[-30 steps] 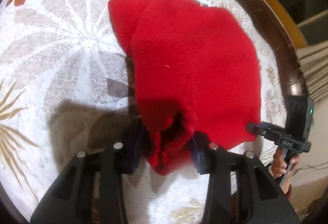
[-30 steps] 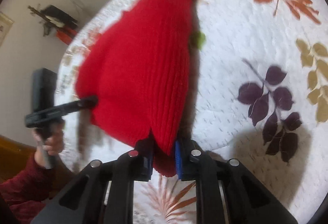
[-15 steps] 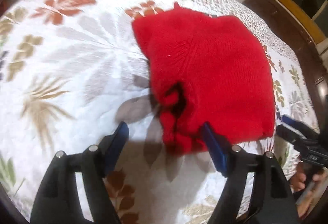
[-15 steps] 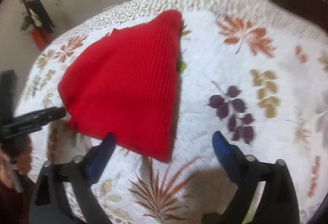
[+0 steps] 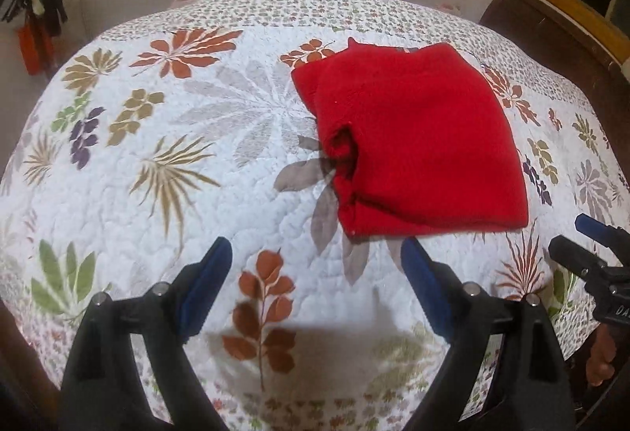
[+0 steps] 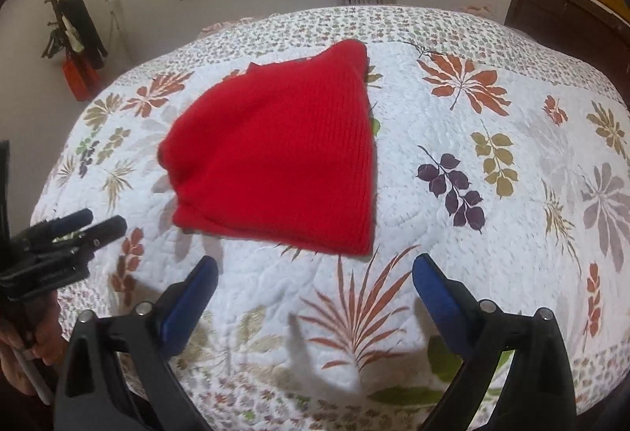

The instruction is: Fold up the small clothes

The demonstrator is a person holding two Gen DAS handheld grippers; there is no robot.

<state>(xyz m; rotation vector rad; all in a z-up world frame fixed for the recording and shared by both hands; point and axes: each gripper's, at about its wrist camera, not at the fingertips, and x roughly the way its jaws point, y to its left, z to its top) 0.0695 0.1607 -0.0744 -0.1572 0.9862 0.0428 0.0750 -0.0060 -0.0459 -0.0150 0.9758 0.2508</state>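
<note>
Garment: the red knit lay folded on the bed quilt, ahead of both claws.
Left claw: spread wide, empty, nearest the bunched left edge.
Right claw: spread, empty, just short of the near hem.
Room: bare quilt all round.

A leaf-print quilted bed carries 1 folded red knit garment.

Left gripper and right gripper, clamped on red knit garment a second ago, now spread wide, pulled back, clear of it; garment's near edge, then lifted, now flat on quilt
</note>
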